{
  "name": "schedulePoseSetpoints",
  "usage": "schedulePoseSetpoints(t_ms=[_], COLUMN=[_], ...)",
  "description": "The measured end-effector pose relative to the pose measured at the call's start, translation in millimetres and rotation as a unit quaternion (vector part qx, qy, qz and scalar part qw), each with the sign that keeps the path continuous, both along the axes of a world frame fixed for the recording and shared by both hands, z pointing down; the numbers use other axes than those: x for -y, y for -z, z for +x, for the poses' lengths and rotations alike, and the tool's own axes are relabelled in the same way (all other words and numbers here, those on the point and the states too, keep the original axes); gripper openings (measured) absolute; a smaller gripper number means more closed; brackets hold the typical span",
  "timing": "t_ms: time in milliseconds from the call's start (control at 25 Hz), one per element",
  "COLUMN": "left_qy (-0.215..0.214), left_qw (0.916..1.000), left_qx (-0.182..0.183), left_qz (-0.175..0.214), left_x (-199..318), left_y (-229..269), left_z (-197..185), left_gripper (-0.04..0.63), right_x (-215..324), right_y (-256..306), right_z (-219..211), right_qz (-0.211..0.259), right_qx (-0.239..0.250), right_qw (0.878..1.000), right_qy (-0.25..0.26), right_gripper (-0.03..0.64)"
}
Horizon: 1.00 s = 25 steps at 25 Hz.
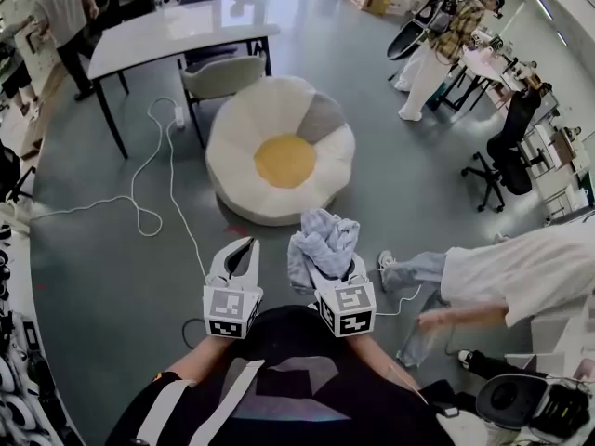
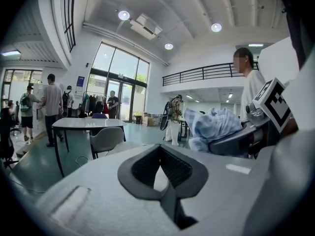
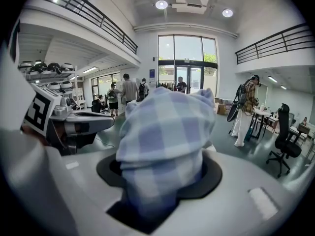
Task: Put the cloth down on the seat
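The light blue checked cloth (image 1: 323,235) is bunched up in my right gripper (image 1: 318,264), whose jaws are shut on it, held in the air just in front of me. In the right gripper view the cloth (image 3: 165,141) fills the jaws and hides their tips. The seat, a round white beanbag (image 1: 240,147) with a yellow middle and a grey patch, lies on the floor ahead, a little beyond both grippers. My left gripper (image 1: 244,249) hangs beside the right one with its jaws together and nothing in them. From the left gripper view the cloth (image 2: 216,127) shows at the right.
A white table (image 1: 177,31) and a grey chair (image 1: 218,77) stand behind the beanbag. A white cable (image 1: 149,179) loops over the floor at left. A person in white (image 1: 521,268) crouches at my right, and a black office chair (image 1: 502,161) stands further right.
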<state>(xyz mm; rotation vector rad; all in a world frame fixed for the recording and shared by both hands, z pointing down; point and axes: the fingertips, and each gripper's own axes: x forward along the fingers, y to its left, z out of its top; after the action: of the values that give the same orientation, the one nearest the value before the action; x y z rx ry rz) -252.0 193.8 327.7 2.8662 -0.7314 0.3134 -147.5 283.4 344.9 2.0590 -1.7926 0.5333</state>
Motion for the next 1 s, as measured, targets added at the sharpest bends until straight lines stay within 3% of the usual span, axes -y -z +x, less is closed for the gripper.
schedulePoseSetpoints(t_ms=[480,1000], left_qy=[0.007,0.040], left_qw=[0.9998,0.9990], left_qx=[-0.007,0.017], left_qz=[-0.017,-0.008], left_x=[11,47], left_y=[-10,-15], left_z=[-15,12], left_gripper=[-0.002,-0.002], right_x=[13,55], right_y=[-3,-19], right_z=[-13,27], right_qz=[-0.014,-0.006], right_qx=[-0.007,0.016], right_qw=[1.000,1.000], right_qy=[0.007,0.020], right_gripper=[0.249,0.249])
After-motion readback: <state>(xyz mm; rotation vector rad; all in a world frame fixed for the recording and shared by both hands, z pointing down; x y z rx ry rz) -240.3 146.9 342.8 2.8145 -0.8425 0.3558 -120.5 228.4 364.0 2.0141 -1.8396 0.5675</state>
